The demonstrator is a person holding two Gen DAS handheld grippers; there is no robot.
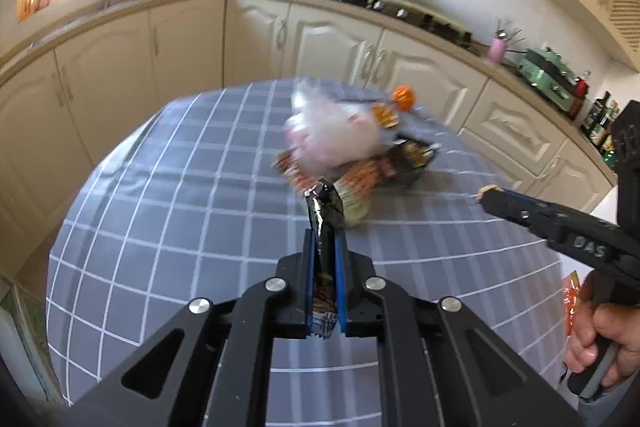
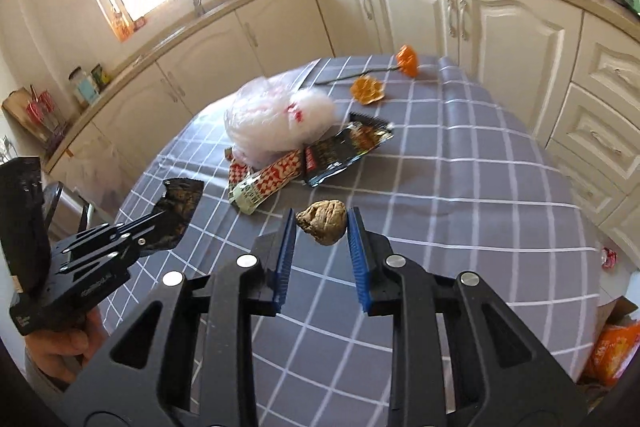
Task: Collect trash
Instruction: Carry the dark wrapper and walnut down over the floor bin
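My left gripper point(image 1: 325, 233) is shut on a dark foil wrapper point(image 1: 326, 215) that stands up between its blue pads, above the grey checked tablecloth point(image 1: 180, 207). The right wrist view shows that wrapper point(image 2: 180, 201) hanging from the left gripper point(image 2: 160, 217) at the left. My right gripper point(image 2: 322, 221) is shut on a crumpled brown lump point(image 2: 322, 221), lifted off the cloth. Further back on the table lie a white plastic bag point(image 2: 276, 123), a red-and-white checked wrapper point(image 2: 268, 183), a black snack wrapper point(image 2: 344, 147) and an orange crumpled wrapper point(image 2: 368, 90).
An orange flower point(image 2: 408, 61) on a stem lies near the table's far edge. Cream kitchen cabinets point(image 2: 420, 15) and a worktop curve round behind the table. An orange bag point(image 2: 612, 351) sits low beyond the table's right edge. A hand point(image 1: 608, 339) holds the right gripper's handle.
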